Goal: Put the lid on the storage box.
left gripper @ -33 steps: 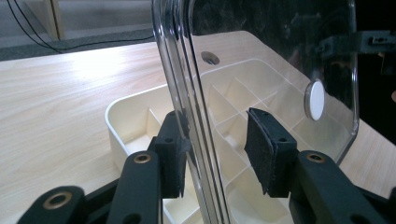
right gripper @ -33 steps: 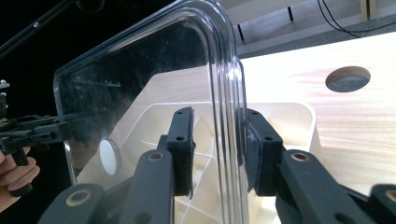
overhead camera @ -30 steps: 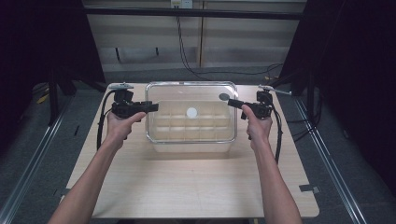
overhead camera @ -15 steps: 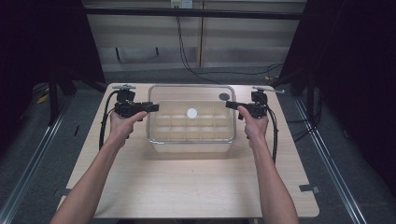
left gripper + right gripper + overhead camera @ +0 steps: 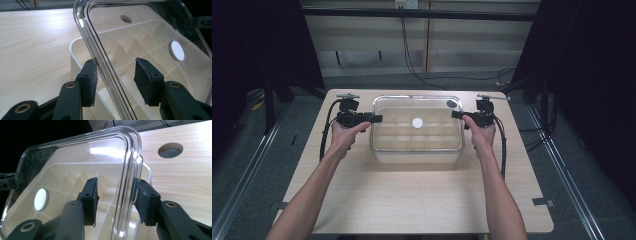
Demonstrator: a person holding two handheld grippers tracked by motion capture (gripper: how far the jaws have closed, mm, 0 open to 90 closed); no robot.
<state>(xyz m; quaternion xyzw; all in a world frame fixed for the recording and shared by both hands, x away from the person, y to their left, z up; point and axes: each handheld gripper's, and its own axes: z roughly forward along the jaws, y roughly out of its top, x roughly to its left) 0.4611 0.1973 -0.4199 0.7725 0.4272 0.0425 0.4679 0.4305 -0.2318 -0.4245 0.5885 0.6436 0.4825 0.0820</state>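
Two grippers, left [image 5: 373, 118] and right [image 5: 455, 114], had just been opening, jaws straddling but unclamped on our clear rigid plastic lid's [image 5: 417, 123] short edges; we judged it light, slippery, best pinched at the rims.

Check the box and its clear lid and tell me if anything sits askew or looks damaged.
Nothing looks damaged or spilled. The clear lid sits squarely over the white divided box. The left gripper and right gripper straddle the lid's end rims; their jaws have just been opening, pads off the plastic.
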